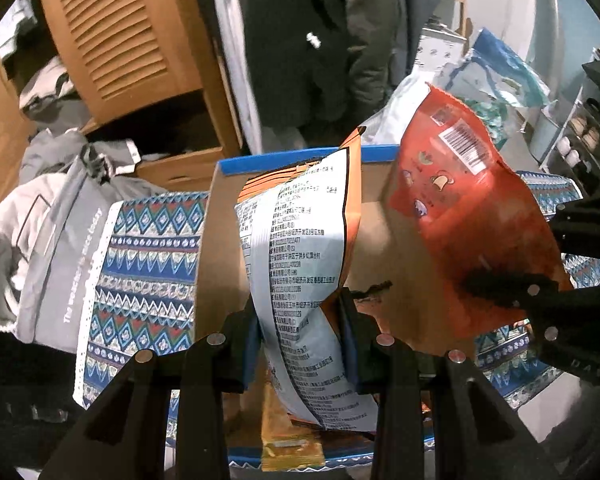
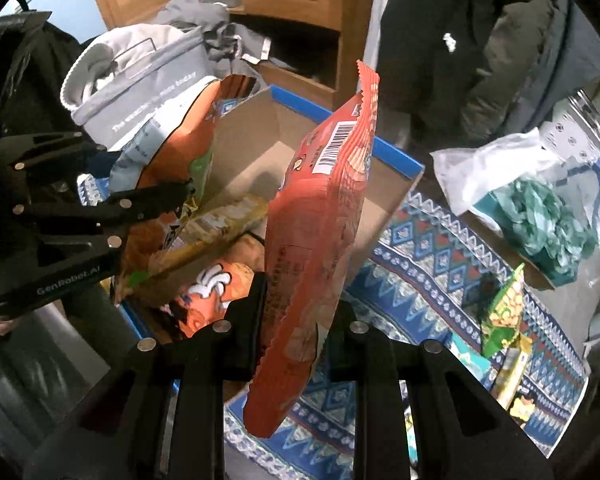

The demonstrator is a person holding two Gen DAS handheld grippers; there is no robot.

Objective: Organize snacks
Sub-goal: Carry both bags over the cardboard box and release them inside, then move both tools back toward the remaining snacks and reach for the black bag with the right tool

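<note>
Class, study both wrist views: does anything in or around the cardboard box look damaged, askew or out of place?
Yes. The cardboard box has a ragged tear in its inner wall, beside the orange bag that the left gripper holds. A green snack packet still lies outside on the patterned cloth, not in the box.

Red snack bag (image 2: pixel 312 216), blue-rimmed brown box (image 1: pixel 288 158), blue zigzag-patterned tablecloth (image 1: pixel 148 264).

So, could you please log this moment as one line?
left gripper: shut on orange-and-white bag | right gripper: shut on red bag | both over cardboard box
</note>
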